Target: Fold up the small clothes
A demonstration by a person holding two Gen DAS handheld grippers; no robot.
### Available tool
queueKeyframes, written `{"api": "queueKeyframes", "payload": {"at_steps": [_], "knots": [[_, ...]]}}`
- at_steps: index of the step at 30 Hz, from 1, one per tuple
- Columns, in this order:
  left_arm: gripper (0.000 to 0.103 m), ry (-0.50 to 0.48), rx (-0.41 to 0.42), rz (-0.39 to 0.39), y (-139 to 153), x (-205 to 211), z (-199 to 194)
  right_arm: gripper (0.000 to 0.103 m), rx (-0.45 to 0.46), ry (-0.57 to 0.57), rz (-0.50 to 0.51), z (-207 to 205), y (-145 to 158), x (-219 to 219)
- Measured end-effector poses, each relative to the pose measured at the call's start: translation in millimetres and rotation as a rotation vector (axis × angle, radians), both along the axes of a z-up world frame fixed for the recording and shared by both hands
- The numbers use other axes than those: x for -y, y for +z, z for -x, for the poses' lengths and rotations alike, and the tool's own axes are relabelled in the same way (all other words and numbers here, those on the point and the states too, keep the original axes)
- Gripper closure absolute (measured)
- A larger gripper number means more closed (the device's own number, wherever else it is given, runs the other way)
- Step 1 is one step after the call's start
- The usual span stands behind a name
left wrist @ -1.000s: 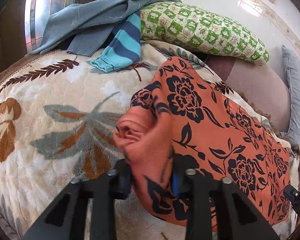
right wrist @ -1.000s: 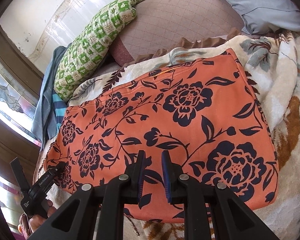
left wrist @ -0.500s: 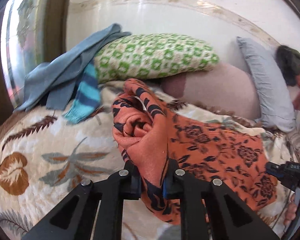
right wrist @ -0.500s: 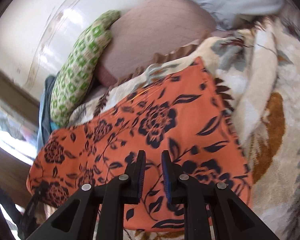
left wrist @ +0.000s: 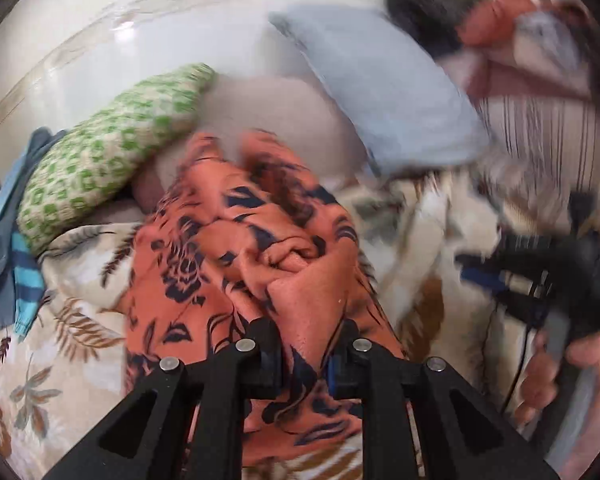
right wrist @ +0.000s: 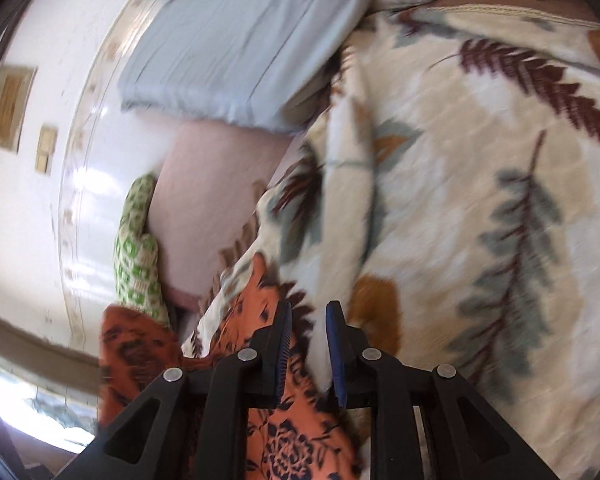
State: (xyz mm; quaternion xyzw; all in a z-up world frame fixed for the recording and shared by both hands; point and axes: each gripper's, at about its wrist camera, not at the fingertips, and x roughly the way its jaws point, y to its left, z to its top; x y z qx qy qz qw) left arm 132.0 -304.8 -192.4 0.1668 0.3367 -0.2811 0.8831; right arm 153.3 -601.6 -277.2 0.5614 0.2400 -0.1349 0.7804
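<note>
While a bunched fold of the orange flowered garment point(left wrist: 236, 248) is pinched between the pads of the left tongs point(left wrist: 303, 354), whose jaws are opening slightly, the rest of the cloth is draped over the leaf-patterned blanket point(left wrist: 412, 240) on the bed. The right tongs point(right wrist: 308, 346) are seen nearly together with nothing between them, just above the garment's edge. A green pillow point(left wrist: 112, 160) and a blue pillow point(left wrist: 388, 96) are propped behind
</note>
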Motion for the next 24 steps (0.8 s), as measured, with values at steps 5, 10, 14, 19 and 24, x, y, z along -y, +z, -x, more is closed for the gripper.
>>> {"api": "queueKeyframes", "payload": {"at_steps": [5,10,14,19,24], "knots": [[0.071,-0.038,-0.14,-0.124,-54.2,3.5,13.4,0.083,-0.027,-0.014,-0.04,6.4,-11.4,16.7],[0.027,-0.073,-0.002,0.057,-1.7,-52.6,38.8,0.083,0.017,0.041,0.039,-0.2,5.1,2.1],[0.025,0.076,0.145,0.048,16.9,-91.9,23.4,0.083,0.134,0.218,0.17,-16.6,39.1,-41.8],[0.025,0.262,0.03,-0.074,-17.4,-127.4,-22.5,0.083,0.214,0.514,0.126,-50.7,43.6,-106.8],[0.023,0.232,-0.063,-0.185,-55.0,-130.7,-29.3,0.1,-0.217,0.61,0.11,-77.3,-23.0,-131.4]]}}
